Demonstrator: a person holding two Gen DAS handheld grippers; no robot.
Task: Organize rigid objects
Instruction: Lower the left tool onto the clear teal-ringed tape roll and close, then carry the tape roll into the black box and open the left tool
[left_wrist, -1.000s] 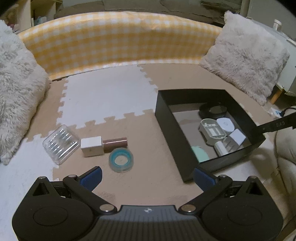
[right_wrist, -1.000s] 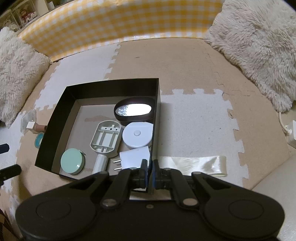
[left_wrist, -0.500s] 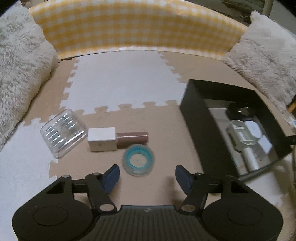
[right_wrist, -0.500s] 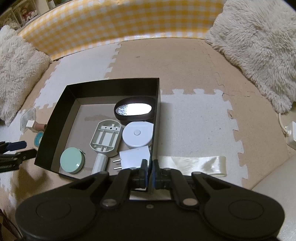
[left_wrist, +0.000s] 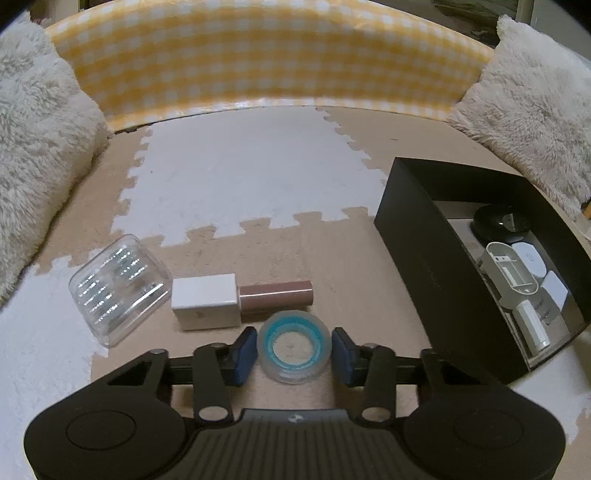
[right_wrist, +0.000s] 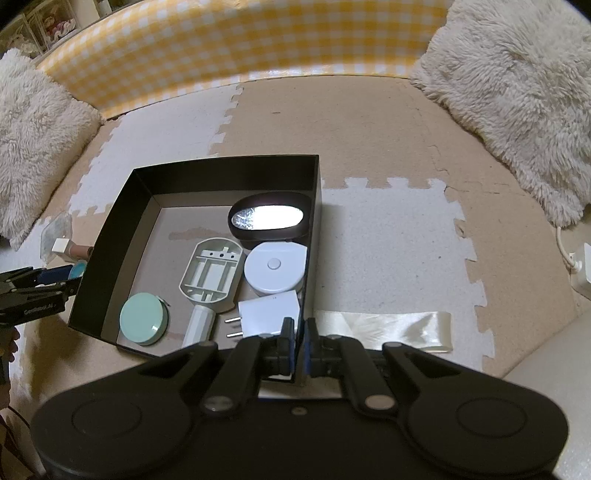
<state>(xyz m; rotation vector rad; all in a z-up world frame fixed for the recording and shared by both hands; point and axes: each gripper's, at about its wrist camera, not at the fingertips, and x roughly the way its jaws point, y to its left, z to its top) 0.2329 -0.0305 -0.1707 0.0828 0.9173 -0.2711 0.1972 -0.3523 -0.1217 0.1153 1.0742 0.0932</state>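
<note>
The left gripper is down on the foam floor mat with its blue fingers on either side of the roll of clear tape, which lies flat with its teal core facing up. The fingers have just been closing around it; they sit right at its sides, but a thin gap seems to remain on the right, so I judge the roll bracketed and not yet squeezed. To do this step well, the closing should finish with both fingers meeting the roll across its widest part and low on its wall, so the round, slippery plastic does not pop forward or tip. The white block and the brown tube lie just beyond the roll, near but apart from it, so the lift should go straight up before any sideways travel, to avoid nudging them or the clear plastic case at the left. The black box stands well to the right, already holding a mint disc, a white round puck, a plug, a grey plastic frame and a dark oval mirror; the bare floor near the box's far left corner looks the roomiest place to set the roll. The right gripper hangs over the box's near right corner with its fingers clenched together, and nothing can be seen between them.
</note>
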